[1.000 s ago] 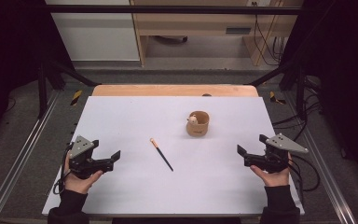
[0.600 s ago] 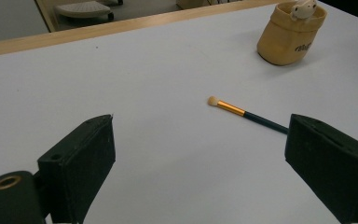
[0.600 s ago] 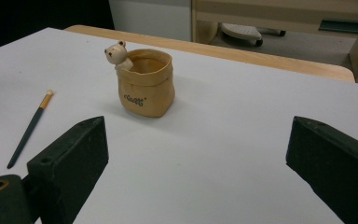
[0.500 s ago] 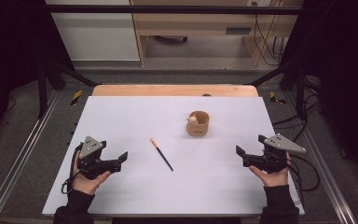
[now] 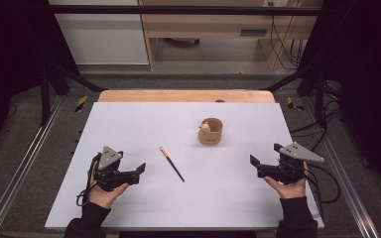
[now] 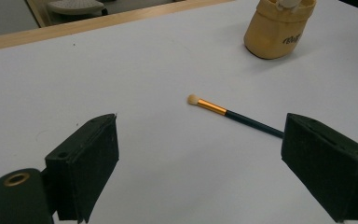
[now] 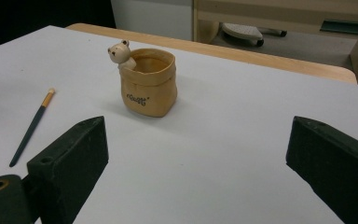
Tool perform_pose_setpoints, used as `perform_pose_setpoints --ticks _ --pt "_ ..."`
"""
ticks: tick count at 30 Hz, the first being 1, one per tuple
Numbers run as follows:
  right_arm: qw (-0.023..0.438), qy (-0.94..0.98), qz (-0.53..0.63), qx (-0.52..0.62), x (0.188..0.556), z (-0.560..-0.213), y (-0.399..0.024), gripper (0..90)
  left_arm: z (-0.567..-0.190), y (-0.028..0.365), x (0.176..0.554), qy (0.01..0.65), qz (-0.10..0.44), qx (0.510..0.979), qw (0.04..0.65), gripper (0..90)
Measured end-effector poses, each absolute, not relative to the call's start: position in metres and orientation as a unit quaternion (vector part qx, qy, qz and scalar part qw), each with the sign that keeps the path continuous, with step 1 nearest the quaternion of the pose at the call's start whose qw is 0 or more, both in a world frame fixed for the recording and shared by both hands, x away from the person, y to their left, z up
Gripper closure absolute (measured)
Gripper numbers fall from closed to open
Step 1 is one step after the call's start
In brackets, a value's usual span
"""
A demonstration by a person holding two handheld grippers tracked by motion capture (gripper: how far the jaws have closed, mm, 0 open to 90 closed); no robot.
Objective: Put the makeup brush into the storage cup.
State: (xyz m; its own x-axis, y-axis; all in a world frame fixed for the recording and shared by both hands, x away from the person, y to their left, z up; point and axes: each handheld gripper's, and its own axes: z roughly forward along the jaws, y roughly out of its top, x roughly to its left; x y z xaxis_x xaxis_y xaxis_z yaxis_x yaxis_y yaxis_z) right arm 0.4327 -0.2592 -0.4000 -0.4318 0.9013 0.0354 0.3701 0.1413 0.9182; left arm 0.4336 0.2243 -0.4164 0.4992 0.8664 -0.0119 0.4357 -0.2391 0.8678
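A small makeup brush [image 5: 171, 163] with a dark handle, gold ferrule and pale tip lies flat near the middle of the white table [image 5: 129, 124]; the same brush [image 6: 230, 115] lies just ahead of my left gripper's jaws, and the brush [image 7: 31, 126] also appears at the left of the right gripper view. A tan bag-shaped cup [image 5: 210, 131] with a little bear on its rim stands upright behind it, the cup [image 7: 148, 82] being empty inside as far as I see. My left gripper [image 5: 140, 170] is open, left of the brush. My right gripper [image 5: 253, 163] is open at the table's right.
A wooden strip [image 5: 186, 95] borders the table's far edge. Metal rails [image 5: 20, 163] run along both sides, with cables [image 5: 322, 178] at the right. Furniture and a cabinet [image 5: 203, 29] stand beyond the table.
My left gripper has moved right and slightly forward toward the brush. The right gripper has barely shifted. Brush and cup lie as before.
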Motion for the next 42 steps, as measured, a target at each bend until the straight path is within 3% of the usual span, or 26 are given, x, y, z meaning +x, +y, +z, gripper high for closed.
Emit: perform_pose_setpoints --ticks 42 --pt "0.279 0.703 0.473 0.451 0.432 -0.397 -0.255 6.2 -0.438 0.141 0.459 0.443 0.232 0.775 0.388 19.0"
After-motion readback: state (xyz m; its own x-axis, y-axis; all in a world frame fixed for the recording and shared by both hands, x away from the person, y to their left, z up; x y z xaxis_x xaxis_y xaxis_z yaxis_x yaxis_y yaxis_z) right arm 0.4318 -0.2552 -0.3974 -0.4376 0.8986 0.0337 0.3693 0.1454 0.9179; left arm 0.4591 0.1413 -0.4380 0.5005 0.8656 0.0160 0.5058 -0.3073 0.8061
